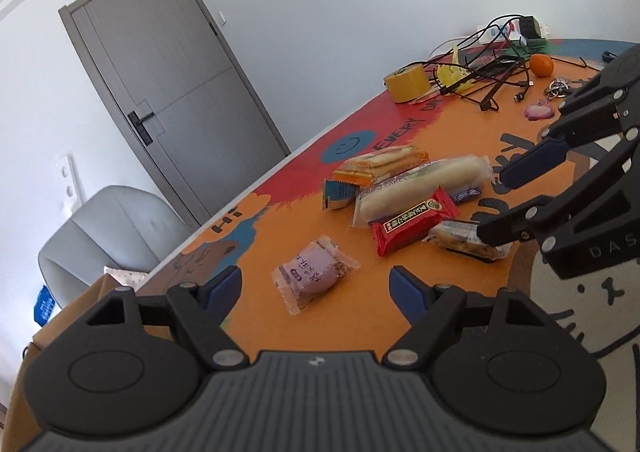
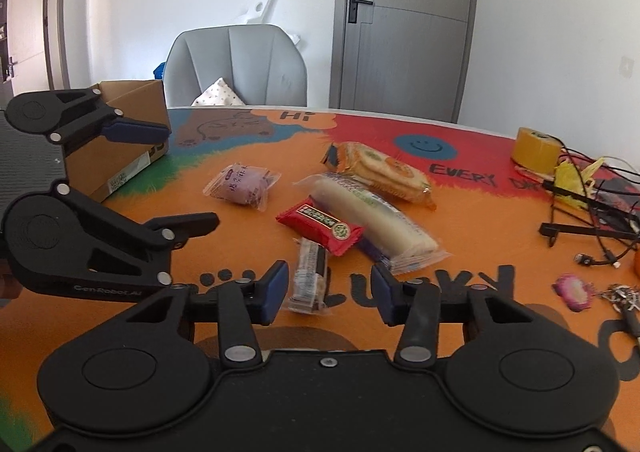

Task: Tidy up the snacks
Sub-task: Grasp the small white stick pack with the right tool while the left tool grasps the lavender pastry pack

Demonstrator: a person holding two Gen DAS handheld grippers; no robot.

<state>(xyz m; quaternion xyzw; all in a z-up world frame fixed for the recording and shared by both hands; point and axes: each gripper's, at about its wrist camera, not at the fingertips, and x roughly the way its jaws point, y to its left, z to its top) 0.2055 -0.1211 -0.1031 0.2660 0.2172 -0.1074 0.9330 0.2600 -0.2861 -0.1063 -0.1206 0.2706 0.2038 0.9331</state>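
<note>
The right gripper (image 2: 329,288) stands spread around the near end of a clear-wrapped bar (image 2: 310,274), pads not pressing. The red packet (image 2: 320,227) lies over the bar's far end at 12 o'clock. The left gripper (image 1: 316,283) is spread before the purple pastry (image 1: 316,272). A cardboard box (image 2: 132,124) stands at 10 o'clock, cables (image 2: 592,208) at 2 o'clock.

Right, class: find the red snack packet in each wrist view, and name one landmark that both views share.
Left wrist view: the red snack packet lies right of centre, against the long pale cake roll.
Right wrist view: the red snack packet lies at centre, beyond the right gripper.
Shared landmark: the purple pastry packet.
</note>
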